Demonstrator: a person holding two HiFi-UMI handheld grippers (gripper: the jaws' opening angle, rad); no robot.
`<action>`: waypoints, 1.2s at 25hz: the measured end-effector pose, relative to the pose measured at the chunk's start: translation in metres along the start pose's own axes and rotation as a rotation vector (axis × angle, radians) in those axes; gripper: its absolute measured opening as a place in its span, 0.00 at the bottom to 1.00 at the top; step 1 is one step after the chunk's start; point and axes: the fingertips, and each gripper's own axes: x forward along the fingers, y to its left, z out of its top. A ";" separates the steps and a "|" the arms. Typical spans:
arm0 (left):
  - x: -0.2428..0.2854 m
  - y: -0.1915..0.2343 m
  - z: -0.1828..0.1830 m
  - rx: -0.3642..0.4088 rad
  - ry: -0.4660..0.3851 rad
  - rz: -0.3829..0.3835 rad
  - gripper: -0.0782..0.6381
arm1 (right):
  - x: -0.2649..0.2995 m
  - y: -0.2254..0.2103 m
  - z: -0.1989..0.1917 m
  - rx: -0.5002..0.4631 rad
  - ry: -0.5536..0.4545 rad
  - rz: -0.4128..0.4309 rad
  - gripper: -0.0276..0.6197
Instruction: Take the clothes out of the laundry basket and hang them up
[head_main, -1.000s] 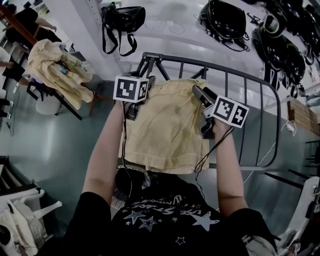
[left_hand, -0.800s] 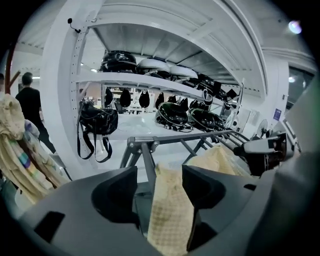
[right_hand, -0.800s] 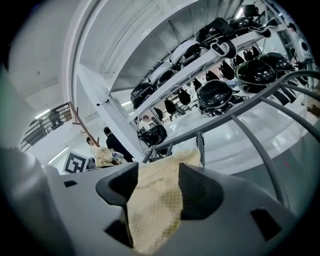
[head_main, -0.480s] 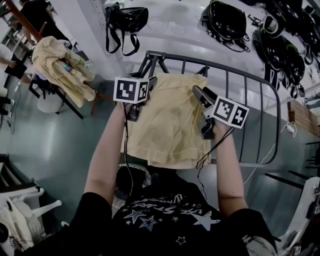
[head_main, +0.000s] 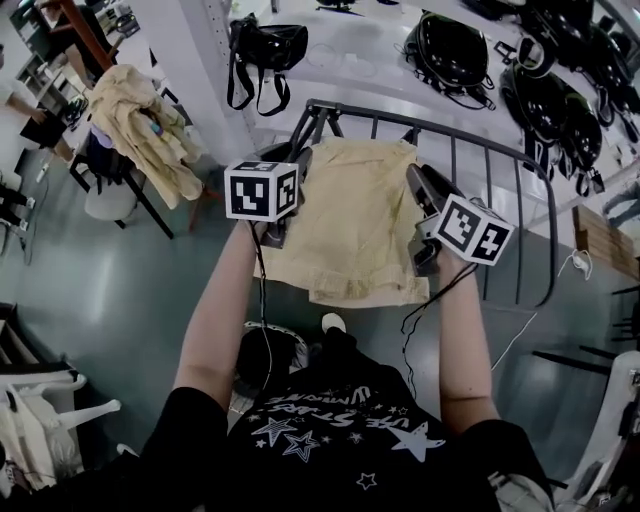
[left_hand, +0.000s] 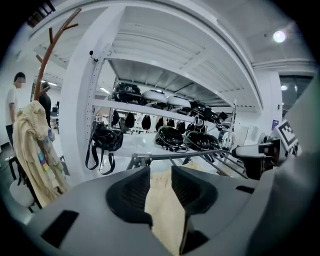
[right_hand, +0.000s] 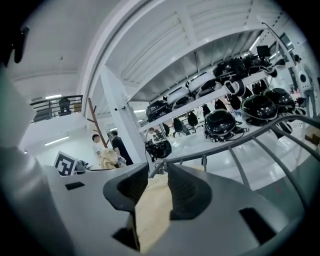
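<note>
A pale yellow garment (head_main: 355, 220) is spread across the top rails of a grey metal drying rack (head_main: 520, 170). My left gripper (head_main: 297, 162) holds its left edge and my right gripper (head_main: 417, 175) its right edge. In the left gripper view the cloth (left_hand: 165, 215) fills the gap of the closing jaws (left_hand: 160, 172), with the rack's rail (left_hand: 165, 156) just beyond. In the right gripper view the jaws (right_hand: 157, 172) are likewise closing on the yellow cloth (right_hand: 150, 215), and the rack's bars (right_hand: 260, 132) curve away to the right.
Another yellow garment (head_main: 140, 120) hangs on a brown coat stand at the left. A black bag (head_main: 265, 45) and dark helmets (head_main: 450, 45) sit on white shelving behind the rack. White chairs (head_main: 40, 420) stand at the lower left. People (right_hand: 117, 147) stand far off.
The garment has been drawn up and forward over the rack, so its lower hem sits higher. Both grippers have shifted slightly forward with it.
</note>
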 end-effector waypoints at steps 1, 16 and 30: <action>-0.010 -0.005 0.001 0.002 -0.017 -0.004 0.29 | -0.009 0.005 0.001 -0.010 -0.019 -0.006 0.23; -0.182 -0.064 -0.041 0.102 -0.178 -0.040 0.14 | -0.149 0.094 -0.056 -0.047 -0.174 -0.004 0.06; -0.264 -0.067 -0.173 0.093 -0.117 0.035 0.13 | -0.223 0.118 -0.166 -0.091 -0.093 -0.001 0.06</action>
